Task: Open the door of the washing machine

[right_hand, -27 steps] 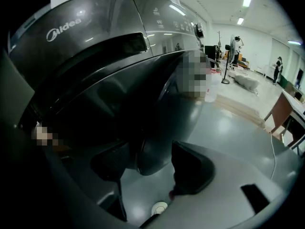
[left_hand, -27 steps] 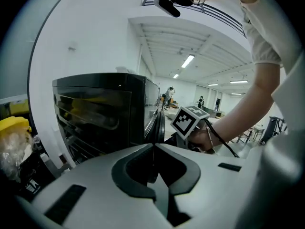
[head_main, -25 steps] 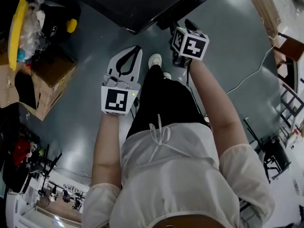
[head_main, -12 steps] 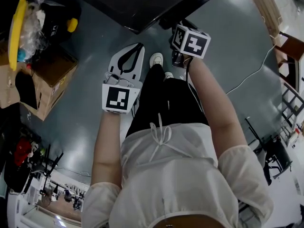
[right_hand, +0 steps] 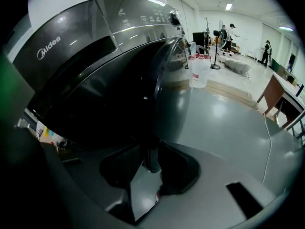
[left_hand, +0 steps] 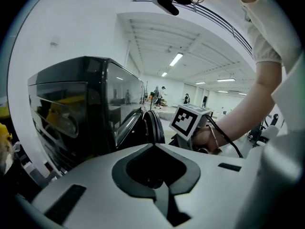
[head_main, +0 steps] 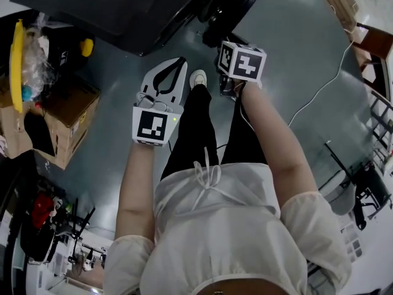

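The dark grey washing machine (head_main: 123, 11) fills the top of the head view and the left of the right gripper view (right_hand: 95, 46). Its round door (head_main: 236, 8) stands partly swung out from the front (right_hand: 164, 85). My right gripper (head_main: 230, 82) points steeply down at the door's lower edge. Its jaws are closing, with that edge (right_hand: 150, 159) between them and the pads against it. My left gripper (head_main: 180, 61) hangs shut and empty to the left of the door, apart from the machine. In the left gripper view its tips (left_hand: 153, 146) meet, with the door (left_hand: 145, 125) beyond them.
A cardboard box (head_main: 61, 103) and yellow clutter (head_main: 15, 60) stand left of the machine. The person's shoe (head_main: 198, 77) is on the grey floor between the grippers. A white cable (head_main: 319, 91) runs across the floor at right, near wooden furniture (head_main: 374, 48).
The machine and clutter have slid left in the head view, and more of the swung-out door shows. The right gripper's cube has shifted slightly left and the left gripper slightly up.
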`<control>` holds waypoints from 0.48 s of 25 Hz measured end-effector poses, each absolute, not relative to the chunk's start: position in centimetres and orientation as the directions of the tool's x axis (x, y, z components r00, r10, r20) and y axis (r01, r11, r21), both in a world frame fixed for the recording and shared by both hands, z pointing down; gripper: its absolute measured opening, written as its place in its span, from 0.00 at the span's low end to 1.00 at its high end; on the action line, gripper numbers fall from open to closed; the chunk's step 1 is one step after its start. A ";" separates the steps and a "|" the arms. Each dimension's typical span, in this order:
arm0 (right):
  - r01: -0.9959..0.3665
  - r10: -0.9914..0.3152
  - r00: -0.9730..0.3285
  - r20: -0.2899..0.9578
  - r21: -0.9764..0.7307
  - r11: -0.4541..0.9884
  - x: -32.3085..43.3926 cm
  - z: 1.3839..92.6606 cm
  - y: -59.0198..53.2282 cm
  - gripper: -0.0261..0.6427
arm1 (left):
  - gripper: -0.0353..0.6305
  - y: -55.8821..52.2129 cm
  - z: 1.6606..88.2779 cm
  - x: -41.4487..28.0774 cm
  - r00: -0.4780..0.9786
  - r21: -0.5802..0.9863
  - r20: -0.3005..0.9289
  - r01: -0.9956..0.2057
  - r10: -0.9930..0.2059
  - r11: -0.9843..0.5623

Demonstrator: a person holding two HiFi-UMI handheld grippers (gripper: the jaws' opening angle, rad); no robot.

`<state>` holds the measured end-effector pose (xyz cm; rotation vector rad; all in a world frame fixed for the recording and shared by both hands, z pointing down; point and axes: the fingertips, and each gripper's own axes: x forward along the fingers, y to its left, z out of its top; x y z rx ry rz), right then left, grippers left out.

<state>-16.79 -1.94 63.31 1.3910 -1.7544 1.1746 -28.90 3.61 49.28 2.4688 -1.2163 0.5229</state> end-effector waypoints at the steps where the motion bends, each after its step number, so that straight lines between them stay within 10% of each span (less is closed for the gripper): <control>1: -0.961 -0.422 -0.266 0.867 -0.272 0.049 -15.9 63.3 -1.6 0.19 | 0.09 3.2 49.2 -28.1 0.575 0.124 0.448 -0.799 -0.685 -0.589; 12: -0.946 -0.391 -0.320 0.863 -0.311 0.090 -7.1 63.4 0.6 0.18 | 0.09 3.8 49.8 -20.6 0.513 0.125 0.474 -0.843 -0.715 -0.523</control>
